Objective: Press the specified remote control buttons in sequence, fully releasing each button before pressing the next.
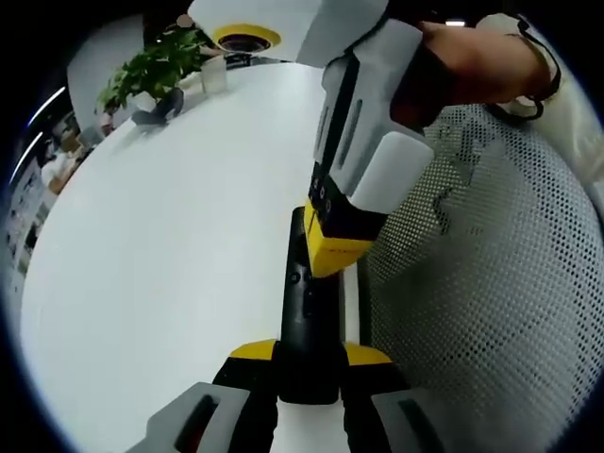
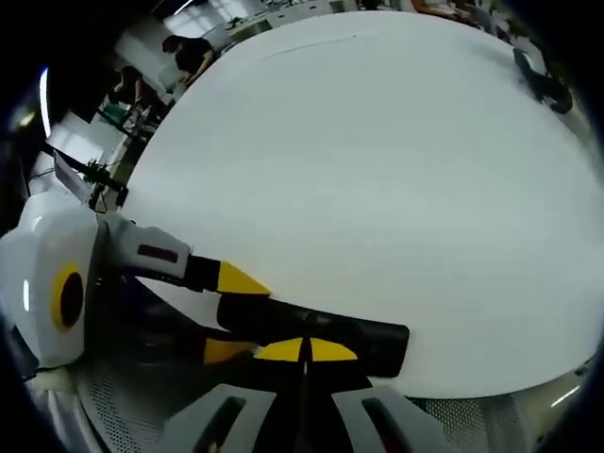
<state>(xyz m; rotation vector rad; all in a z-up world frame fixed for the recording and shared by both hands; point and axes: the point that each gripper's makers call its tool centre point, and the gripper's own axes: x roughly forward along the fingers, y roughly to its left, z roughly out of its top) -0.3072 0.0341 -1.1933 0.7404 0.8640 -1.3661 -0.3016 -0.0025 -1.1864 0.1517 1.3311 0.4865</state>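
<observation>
Remote control: a long, slim, matte black bar (image 1: 304, 311) with small raised buttons along its face. In the left gripper view it runs from 6 o'clock up toward the centre; in the right gripper view (image 2: 321, 326) it lies crosswise at about 6 o'clock, its rounded end toward 4 o'clock.

Left gripper: its own yellow-tipped jaws (image 1: 310, 363) stand narrow at 6 o'clock, clamped on the near end of the remote control, one jaw against each long side. In the right gripper view it enters from 9 o'clock (image 2: 226, 311), a glossy white shell with black links and yellow tips gripping the remote.

Right gripper: in the left gripper view it comes down from 1 o'clock, a white and black blocky body; its yellow tips (image 1: 332, 247) sit together on the remote's upper face. In its own view the yellow tips (image 2: 304, 351) meet at 6 o'clock, no gap showing, right against the remote.

Hand: a hand (image 1: 477, 66) grips the right gripper's body at 1 o'clock.

Table: smooth, plain white, rounded top (image 1: 160, 245), under and beyond the remote (image 2: 377, 160).

Chair: white perforated mesh (image 1: 491, 283), curved, at 3 to 5 o'clock.

Plant: leafy green in a pot (image 1: 151, 75), at 11 o'clock on the table's far edge.

Cup: small pale cup (image 1: 214, 74), just beside the plant.
</observation>
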